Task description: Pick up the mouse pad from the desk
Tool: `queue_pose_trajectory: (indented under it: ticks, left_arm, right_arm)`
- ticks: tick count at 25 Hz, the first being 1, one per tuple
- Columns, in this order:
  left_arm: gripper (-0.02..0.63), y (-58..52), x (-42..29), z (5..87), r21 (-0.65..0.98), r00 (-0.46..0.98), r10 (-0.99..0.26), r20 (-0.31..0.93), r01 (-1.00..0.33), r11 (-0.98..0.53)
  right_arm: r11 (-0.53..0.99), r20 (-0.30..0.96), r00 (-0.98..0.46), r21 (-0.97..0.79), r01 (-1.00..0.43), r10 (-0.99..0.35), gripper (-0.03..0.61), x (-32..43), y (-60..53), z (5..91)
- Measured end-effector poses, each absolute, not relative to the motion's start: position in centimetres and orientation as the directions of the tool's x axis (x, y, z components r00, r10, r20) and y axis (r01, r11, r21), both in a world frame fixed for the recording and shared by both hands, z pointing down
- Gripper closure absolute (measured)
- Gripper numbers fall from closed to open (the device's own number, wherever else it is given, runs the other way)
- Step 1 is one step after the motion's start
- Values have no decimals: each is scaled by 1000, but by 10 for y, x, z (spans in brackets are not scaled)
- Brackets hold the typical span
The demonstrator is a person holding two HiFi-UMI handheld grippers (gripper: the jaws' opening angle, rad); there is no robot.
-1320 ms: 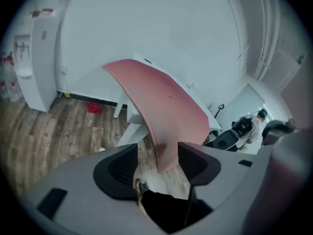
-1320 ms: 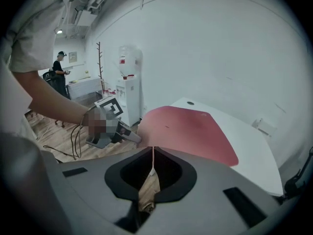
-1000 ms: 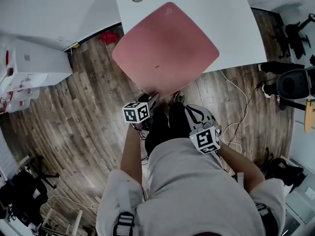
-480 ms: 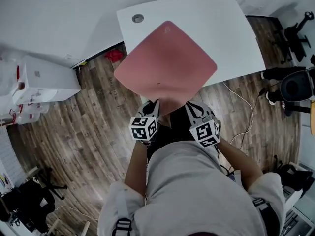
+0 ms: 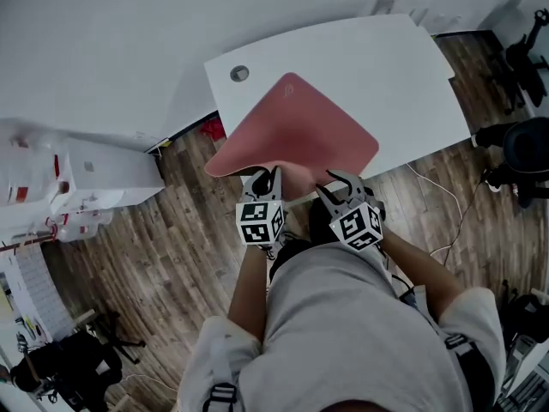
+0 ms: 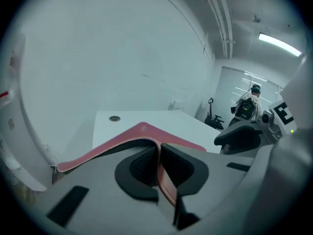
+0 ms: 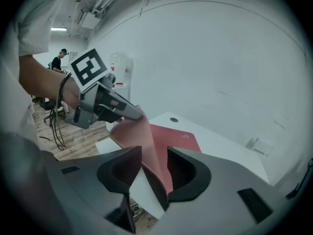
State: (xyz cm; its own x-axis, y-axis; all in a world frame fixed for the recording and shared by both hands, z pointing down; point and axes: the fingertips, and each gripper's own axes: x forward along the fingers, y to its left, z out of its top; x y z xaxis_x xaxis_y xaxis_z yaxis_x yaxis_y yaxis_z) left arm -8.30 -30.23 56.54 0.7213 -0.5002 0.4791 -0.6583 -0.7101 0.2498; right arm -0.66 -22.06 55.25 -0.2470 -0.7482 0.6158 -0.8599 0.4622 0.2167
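A pink mouse pad [image 5: 300,131] lies on the white desk [image 5: 403,67], and its near corner is lifted off the front edge. My left gripper [image 5: 268,178] is shut on that corner; in the left gripper view the pad's edge [image 6: 122,141] is pinched between its jaws [image 6: 159,153]. My right gripper [image 5: 339,183] stands close to the right of it. Its jaws [image 7: 151,168] have just been opening, and the pad [image 7: 171,133] passes loosely between them with a gap on the left. The left gripper [image 7: 132,112] shows there, holding the raised corner.
A round cable hole [image 5: 239,74] sits at the desk's far left corner. White cabinets [image 5: 86,187] stand on the wooden floor at the left, a red thing [image 5: 212,129] lies under the desk, cables [image 5: 446,221] and office chairs [image 5: 527,153] are at the right.
Both grippers have risen toward the desk edge. The left gripper has shut on the pad's near corner and lifted it. The right gripper's jaws have parted.
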Motion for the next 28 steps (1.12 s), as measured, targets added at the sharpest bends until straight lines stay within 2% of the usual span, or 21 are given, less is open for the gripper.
queue_pose_trajectory:
  ticks: [9, 13, 18, 19, 21, 22, 28]
  left_arm:
    - [578, -356, -44, 536, 159, 703, -536, 468, -663, -731]
    - [578, -363, -38, 514, 174, 687, -553, 472, -687, -705]
    - [578, -359, -20, 500, 128, 662, -588, 464, -707, -695]
    - [578, -360, -18, 500, 107, 654, -597, 465, -711, -695]
    - [578, -366, -19, 500, 67, 625, -626, 466, -731, -679]
    - [578, -370, -22, 499, 54, 608, -643, 466, -745, -665]
    - [578, -383, -37, 496, 30, 568, -703, 428, -787, -617]
  right_arm:
    - [456, 658, -188, 263, -850, -729, 350, 58, -235, 573]
    - [437, 704, -164, 225, -871, -691, 345, 93, -241, 587]
    - [457, 726, -194, 183, -870, -660, 347, 100, -255, 606]
    - [465, 725, -209, 171, -869, -657, 360, 98, -260, 605]
    - [465, 708, -239, 141, -874, -665, 469, 95, -272, 598]
    - [464, 697, -251, 131, -876, -672, 500, 94, -278, 594]
    - [478, 678, -243, 181, -860, -694, 526, 96, -307, 579]
